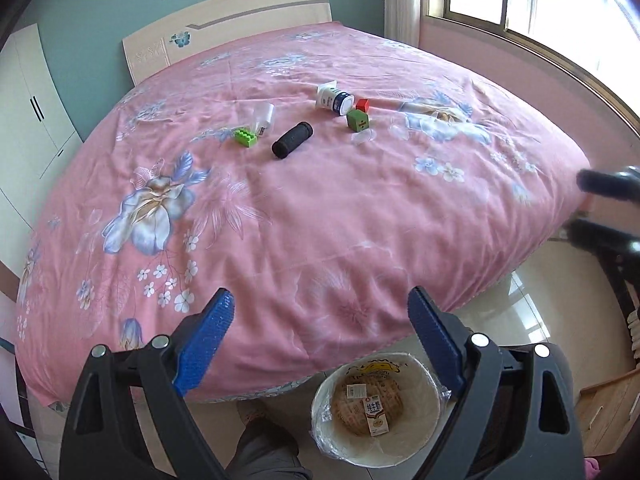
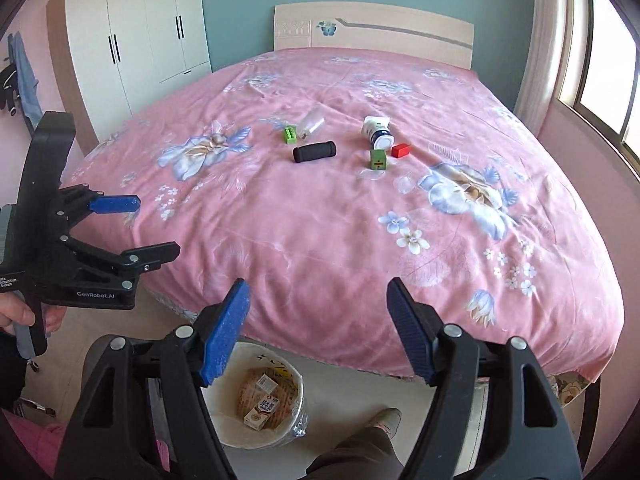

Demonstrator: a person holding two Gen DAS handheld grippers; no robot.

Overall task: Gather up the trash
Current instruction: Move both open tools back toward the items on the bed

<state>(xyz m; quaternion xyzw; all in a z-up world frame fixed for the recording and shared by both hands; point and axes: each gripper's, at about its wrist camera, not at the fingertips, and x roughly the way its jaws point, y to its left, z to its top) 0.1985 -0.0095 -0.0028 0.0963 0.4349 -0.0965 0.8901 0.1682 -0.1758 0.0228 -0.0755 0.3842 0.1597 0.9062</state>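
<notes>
A white bin [image 1: 425,426] [image 2: 224,430] with a plastic liner stands on the floor at the foot of the bed, holding a milk carton [image 1: 376,416] [image 2: 262,413]. Mid-bed lie a white-and-blue tub [image 1: 334,99] [image 2: 378,132], a clear cup [image 1: 264,115] [image 2: 312,122], a black foam roll [image 1: 292,145] [image 2: 314,152], a green toy brick [image 1: 246,136] [image 2: 290,135], a green cube [image 1: 358,120] [image 2: 378,160], a red block [image 1: 362,105] [image 2: 401,150] and a clear lid [image 1: 362,136] [image 2: 372,174]. My left gripper [image 1: 320,300] [image 2: 156,226] and right gripper [image 2: 318,288] [image 1: 580,206] hang open and empty above the bin.
The pink flowered bed cover [image 1: 320,220] [image 2: 320,232] fills most of both views. A white wardrobe [image 2: 140,32] stands at the left, a window [image 1: 540,0] at the right. A person's leg [image 1: 264,448] [image 2: 360,452] stands beside the bin on the tiled floor.
</notes>
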